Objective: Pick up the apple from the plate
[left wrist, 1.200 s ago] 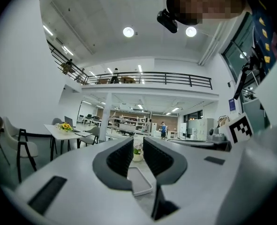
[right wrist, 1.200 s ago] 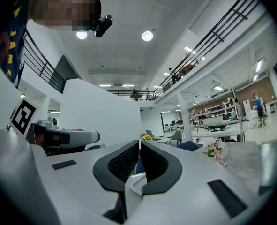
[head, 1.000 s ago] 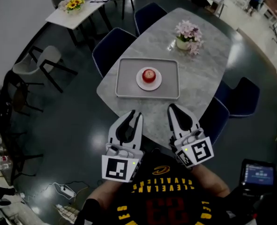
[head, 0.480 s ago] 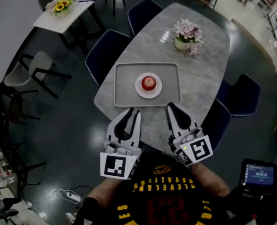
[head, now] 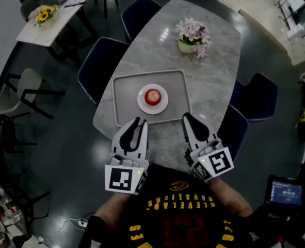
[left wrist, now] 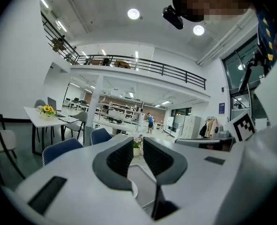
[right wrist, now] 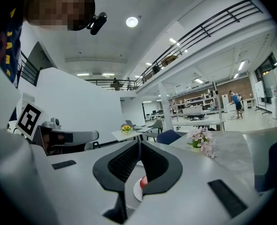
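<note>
So the apple [head: 152,95] is sitting on the white plate [head: 142,104], on the grey tray [head: 123,94], on the table [head: 214,61], ahead of both tools and roughly between their lines. It's up and to the right of the left hand-held gripper [head: 140,122], and up and to the left of the right hand-held gripper [head: 186,117]. Left looks a bit nearer to me. Left jaws have a narrow gap with nothing in it, while the right ones are closed tip to tip and empty. The apple is round, so there's no real long axis. The right gripper view only shows a red sliver [right wrist: 143,182] under the jaws, and the left gripper view hides it completely.
</note>
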`<state>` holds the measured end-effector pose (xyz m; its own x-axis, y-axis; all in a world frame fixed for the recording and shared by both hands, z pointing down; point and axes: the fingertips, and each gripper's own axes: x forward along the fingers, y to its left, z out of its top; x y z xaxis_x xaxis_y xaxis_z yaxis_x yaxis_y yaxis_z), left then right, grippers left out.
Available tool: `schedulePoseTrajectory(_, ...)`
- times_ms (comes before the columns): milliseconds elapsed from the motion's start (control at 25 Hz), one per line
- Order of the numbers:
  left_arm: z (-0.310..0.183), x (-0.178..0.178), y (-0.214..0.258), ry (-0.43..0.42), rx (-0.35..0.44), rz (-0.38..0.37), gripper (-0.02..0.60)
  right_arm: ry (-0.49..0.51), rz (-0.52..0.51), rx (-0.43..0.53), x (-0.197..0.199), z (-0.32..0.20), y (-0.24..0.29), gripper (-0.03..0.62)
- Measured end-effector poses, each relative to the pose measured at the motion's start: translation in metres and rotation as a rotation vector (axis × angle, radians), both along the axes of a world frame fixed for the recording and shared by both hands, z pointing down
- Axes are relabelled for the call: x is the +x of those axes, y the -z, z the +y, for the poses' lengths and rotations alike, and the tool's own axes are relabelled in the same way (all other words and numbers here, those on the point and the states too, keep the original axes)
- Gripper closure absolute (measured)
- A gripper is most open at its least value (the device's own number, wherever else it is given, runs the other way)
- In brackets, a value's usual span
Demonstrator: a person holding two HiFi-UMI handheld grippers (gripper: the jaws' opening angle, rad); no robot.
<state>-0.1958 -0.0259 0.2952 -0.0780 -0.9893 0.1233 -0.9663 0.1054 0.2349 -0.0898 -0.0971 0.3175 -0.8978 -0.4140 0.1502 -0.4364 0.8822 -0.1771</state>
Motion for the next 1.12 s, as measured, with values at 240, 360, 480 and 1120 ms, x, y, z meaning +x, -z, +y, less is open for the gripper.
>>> schedulePoseTrajectory(240,-0.016,-0.006,-0.022,-0.055,-0.063,0.004,0.514,-0.039,0.021,-0.067,-0.007,-0.016,-0.019,0.551)
schedulePoseTrajectory(360,-0.026,-0.018,-0.028,-0.063,-0.108,0.025,0.514,-0.055,0.035,-0.104,-0.014,-0.024,-0.027,0.520)
schedulePoseTrajectory(480,-0.036,-0.027,-0.043,-0.094,-0.151,0.042,0.514,-0.060,0.055,-0.149,-0.022,-0.032,-0.039,0.520)
schedulePoseTrajectory(1120,-0.081,-0.062,-0.152,-0.154,-0.399,0.237,0.514,-0.135,0.133,-0.342,-0.029,-0.075,-0.120,0.522)
